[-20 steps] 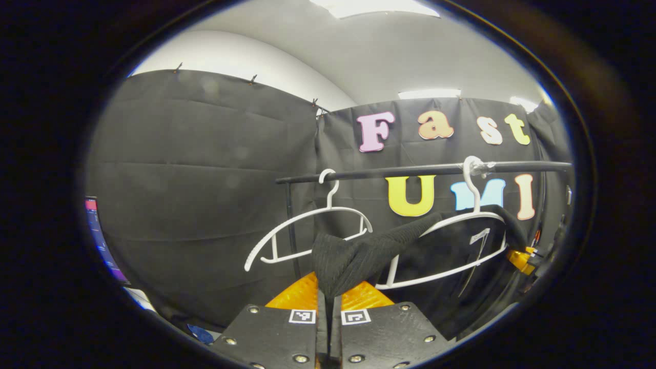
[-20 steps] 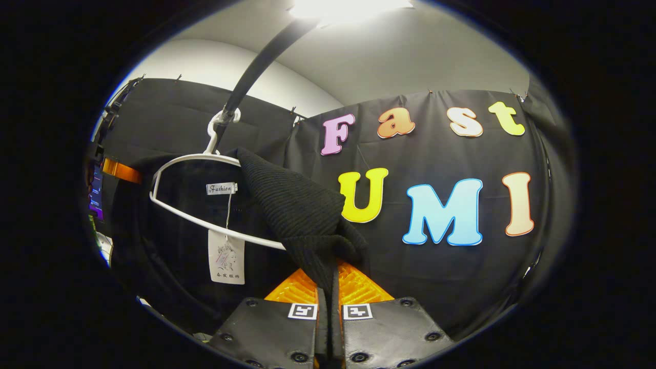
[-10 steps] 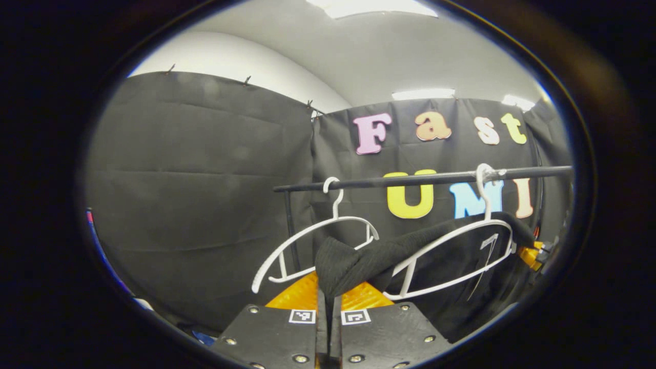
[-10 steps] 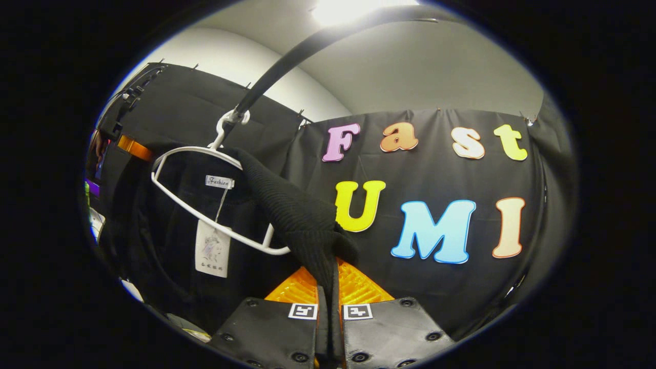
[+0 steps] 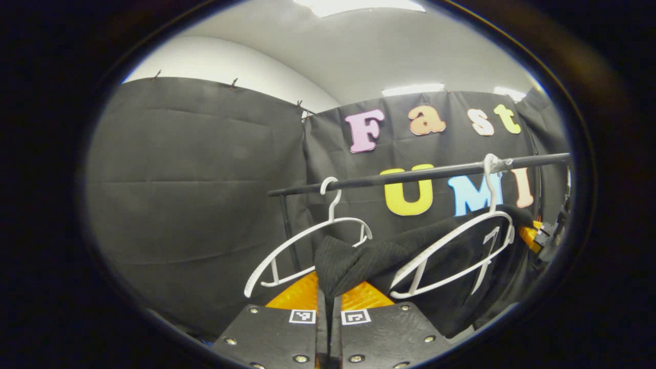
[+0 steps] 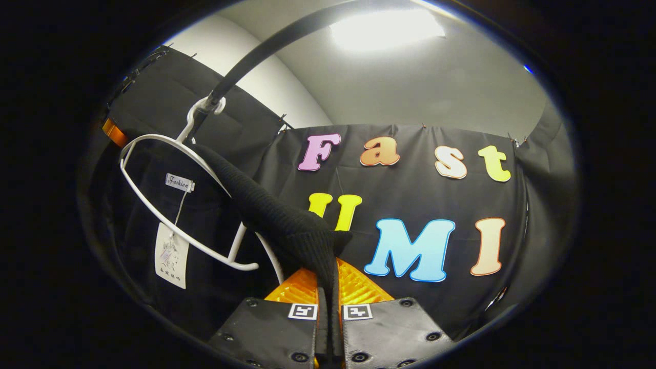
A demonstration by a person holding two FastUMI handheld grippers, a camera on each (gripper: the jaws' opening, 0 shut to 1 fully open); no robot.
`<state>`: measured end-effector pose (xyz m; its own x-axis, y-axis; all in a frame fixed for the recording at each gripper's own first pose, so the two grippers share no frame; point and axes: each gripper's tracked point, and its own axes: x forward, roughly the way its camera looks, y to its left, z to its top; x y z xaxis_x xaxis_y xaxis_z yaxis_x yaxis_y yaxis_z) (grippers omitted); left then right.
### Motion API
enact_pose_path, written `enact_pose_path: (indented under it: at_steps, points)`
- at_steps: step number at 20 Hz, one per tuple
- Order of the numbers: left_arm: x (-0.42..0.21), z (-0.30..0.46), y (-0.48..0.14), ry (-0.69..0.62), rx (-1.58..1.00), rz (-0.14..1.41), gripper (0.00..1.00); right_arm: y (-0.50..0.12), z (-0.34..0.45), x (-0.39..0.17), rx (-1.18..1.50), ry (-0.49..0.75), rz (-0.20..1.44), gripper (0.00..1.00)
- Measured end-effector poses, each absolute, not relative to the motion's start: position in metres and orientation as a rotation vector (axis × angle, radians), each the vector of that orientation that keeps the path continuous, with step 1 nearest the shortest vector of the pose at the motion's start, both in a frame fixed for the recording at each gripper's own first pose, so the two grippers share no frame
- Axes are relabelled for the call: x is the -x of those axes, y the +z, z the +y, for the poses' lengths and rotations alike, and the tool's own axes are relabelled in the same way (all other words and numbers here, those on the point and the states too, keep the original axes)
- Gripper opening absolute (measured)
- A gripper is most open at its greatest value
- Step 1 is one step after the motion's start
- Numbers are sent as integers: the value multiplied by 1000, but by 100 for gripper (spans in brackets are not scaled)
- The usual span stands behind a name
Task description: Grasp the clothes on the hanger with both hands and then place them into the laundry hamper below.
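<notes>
A black knitted garment (image 5: 369, 256) hangs on a white hanger (image 5: 451, 246) on a dark rail (image 5: 420, 174). In the left gripper view my left gripper (image 5: 328, 294) is shut on one shoulder of the garment, which is pulled off that end of the hanger. In the right gripper view my right gripper (image 6: 328, 289) is shut on the other shoulder of the garment (image 6: 277, 220), stretched away from the hanger (image 6: 169, 205). A paper tag (image 6: 170, 256) dangles inside the collar. The other gripper (image 5: 533, 236) shows at the far right of the left gripper view.
An empty white hanger (image 5: 307, 241) hangs on the rail to the left of the garment's hanger. The rail's upright post (image 5: 289, 230) stands behind it. The rail (image 6: 256, 56) arcs overhead in the right gripper view.
Both grippers have pulled the shoulders further outward and down. The garment's hanger has tilted and its ends are more bare. The rail sits higher in the right gripper view.
</notes>
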<state>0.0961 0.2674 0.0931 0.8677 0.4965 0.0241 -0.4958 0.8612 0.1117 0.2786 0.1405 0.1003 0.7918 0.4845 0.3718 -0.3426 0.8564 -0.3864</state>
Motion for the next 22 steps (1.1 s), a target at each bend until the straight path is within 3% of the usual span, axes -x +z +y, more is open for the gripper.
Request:
enact_pose_path:
  at_steps: [16,22]
  points:
    - [-93,271,58,483,-63,87,3,54,176,-328,397,450,-441,4]
    - [-54,265,-16,493,-71,238,3,-7,181,-307,485,474,-334,4]
